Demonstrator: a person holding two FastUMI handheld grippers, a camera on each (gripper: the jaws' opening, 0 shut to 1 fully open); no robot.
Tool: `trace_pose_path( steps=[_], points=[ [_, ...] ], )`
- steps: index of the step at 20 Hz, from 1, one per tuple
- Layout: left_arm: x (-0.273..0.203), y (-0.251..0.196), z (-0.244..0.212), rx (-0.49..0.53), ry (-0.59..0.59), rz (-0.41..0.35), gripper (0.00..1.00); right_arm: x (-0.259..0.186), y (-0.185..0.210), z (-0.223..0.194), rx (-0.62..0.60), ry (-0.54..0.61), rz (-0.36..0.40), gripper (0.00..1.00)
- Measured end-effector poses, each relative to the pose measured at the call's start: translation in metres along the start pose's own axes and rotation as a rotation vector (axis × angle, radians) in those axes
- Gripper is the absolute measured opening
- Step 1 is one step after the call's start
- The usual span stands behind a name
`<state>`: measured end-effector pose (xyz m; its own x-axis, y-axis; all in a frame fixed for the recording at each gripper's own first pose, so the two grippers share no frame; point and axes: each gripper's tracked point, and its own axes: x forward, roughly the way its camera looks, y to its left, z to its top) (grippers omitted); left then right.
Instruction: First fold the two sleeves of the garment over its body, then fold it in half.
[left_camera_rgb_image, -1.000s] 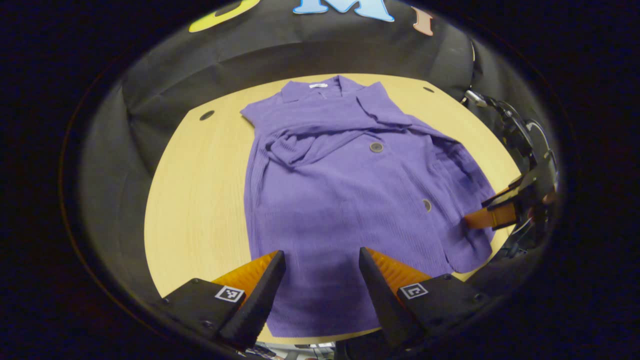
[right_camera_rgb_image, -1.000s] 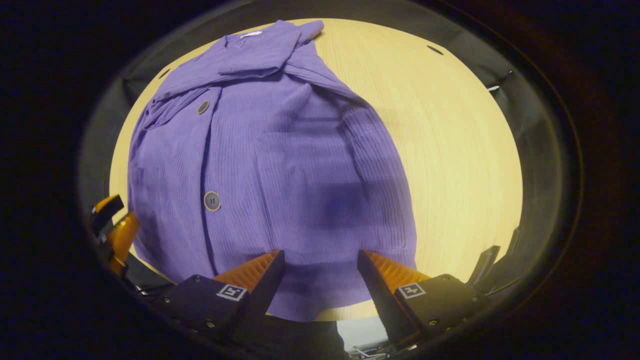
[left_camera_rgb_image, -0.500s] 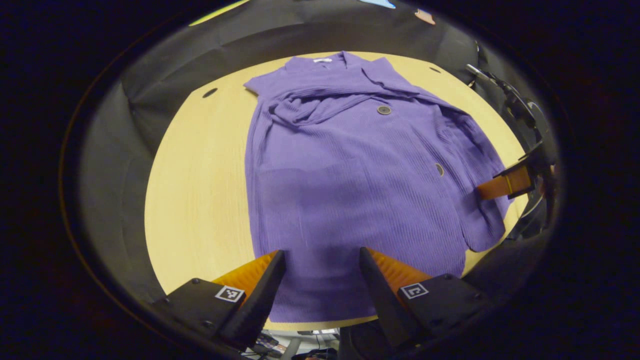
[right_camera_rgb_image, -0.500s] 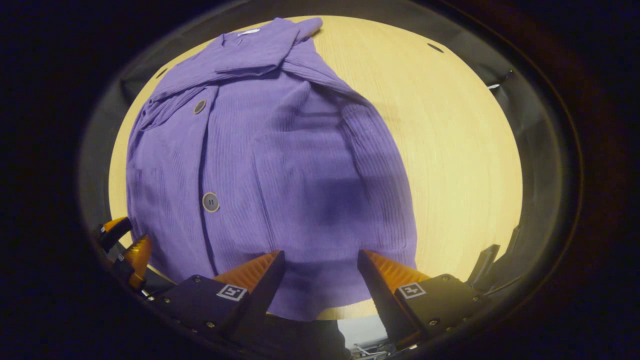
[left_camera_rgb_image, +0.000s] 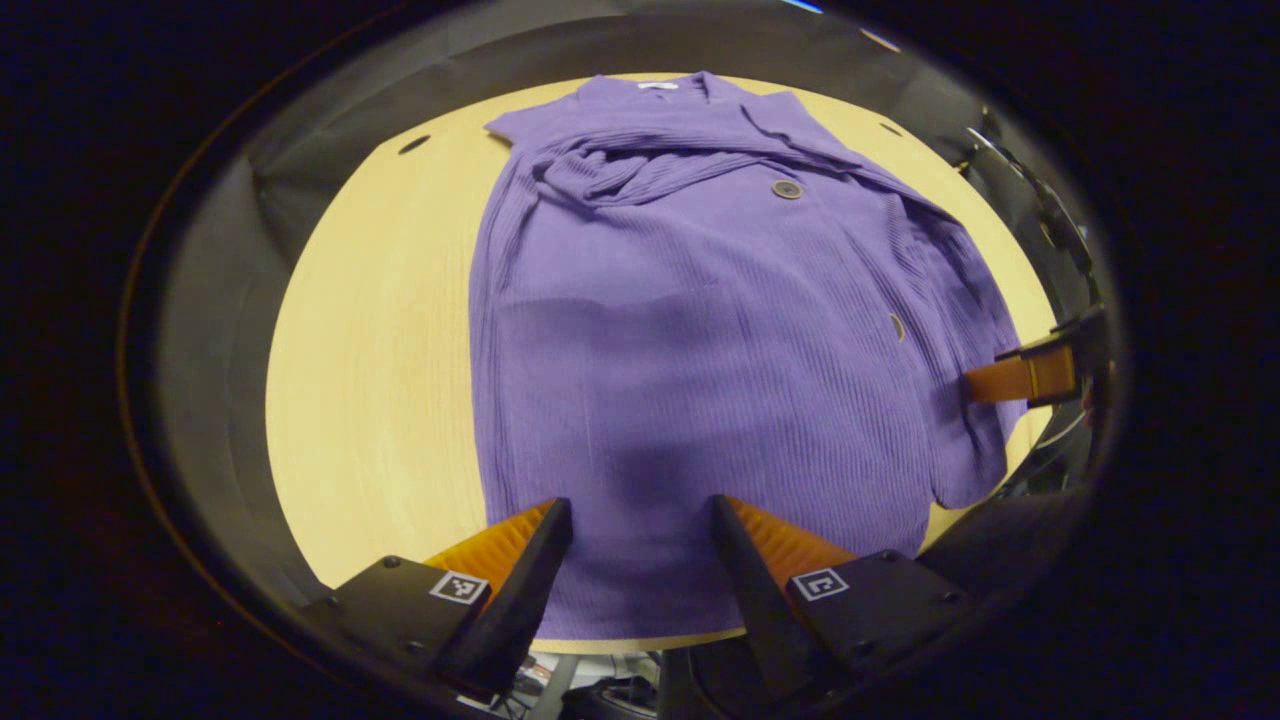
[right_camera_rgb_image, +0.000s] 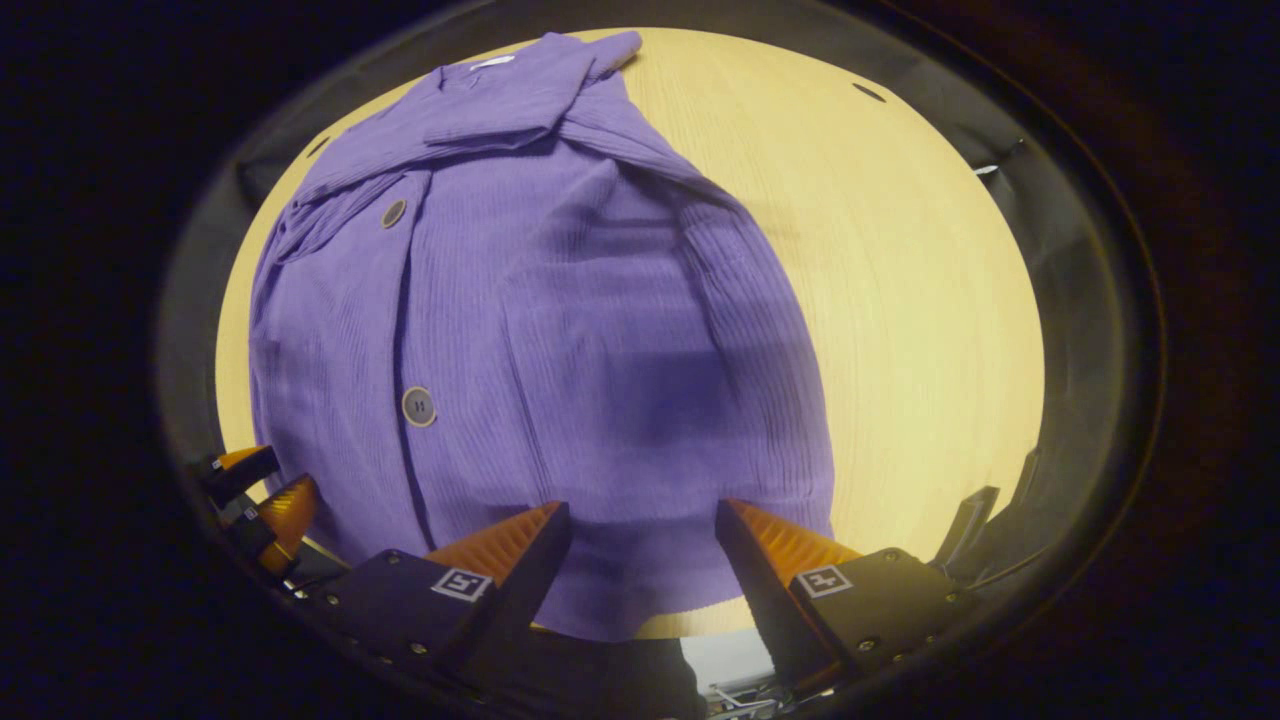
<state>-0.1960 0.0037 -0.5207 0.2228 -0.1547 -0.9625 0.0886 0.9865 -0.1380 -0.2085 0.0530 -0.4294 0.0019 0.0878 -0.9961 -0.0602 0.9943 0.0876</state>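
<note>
Left gripper view: a purple ribbed garment (left_camera_rgb_image: 700, 340) is seen spread flat on a pale wooden table (left_camera_rgb_image: 370, 350), collar at the far end and hem at the near edge. Both sleeves are laid across the upper body, bunched just below the collar (left_camera_rgb_image: 690, 95). Two dark buttons are seen down the front; the upper button (left_camera_rgb_image: 786, 189) lies near the folded sleeves. The left gripper (left_camera_rgb_image: 640, 520) is held over the hem, its fingers spread apart with nothing between them but the cloth below; whether they touch the cloth cannot be told. At the right rim the right gripper (left_camera_rgb_image: 1020, 378) is seen at the garment's side edge.

In the right gripper view, the garment (right_camera_rgb_image: 560, 330) is shown covering the left half of the table (right_camera_rgb_image: 900, 300), with bare wood to the right. The right gripper (right_camera_rgb_image: 640, 520) is held above the hem with its fingers apart and empty. The left gripper (right_camera_rgb_image: 255, 495) is seen at the lower left, beside the garment's near corner.
</note>
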Motion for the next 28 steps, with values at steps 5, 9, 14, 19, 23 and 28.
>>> trace_pose_path(
  steps=[5,9,14,19,23,28],
  points=[
    [-0.001,-0.003,-0.002,-0.017,0.056,0.005,0.96,-0.001,0.000,0.000,-0.003,-0.001,-0.001,0.96],
    [0.000,-0.002,0.001,0.000,0.084,-0.005,0.93,0.000,0.001,0.000,-0.019,0.018,0.004,0.95],
    [0.004,-0.004,0.011,-0.013,0.054,-0.007,0.48,-0.001,0.014,0.007,-0.112,-0.004,0.007,0.63],
    [-0.001,-0.003,0.016,-0.045,0.031,-0.014,0.13,-0.002,0.017,0.008,-0.127,-0.014,0.023,0.07],
    [-0.001,-0.002,0.021,-0.077,-0.022,-0.019,0.07,-0.003,0.017,0.009,-0.103,-0.044,0.049,0.01],
    [-0.012,0.000,0.029,-0.100,-0.053,-0.029,0.07,-0.018,0.016,0.021,-0.044,-0.075,0.088,0.01]
  ],
)
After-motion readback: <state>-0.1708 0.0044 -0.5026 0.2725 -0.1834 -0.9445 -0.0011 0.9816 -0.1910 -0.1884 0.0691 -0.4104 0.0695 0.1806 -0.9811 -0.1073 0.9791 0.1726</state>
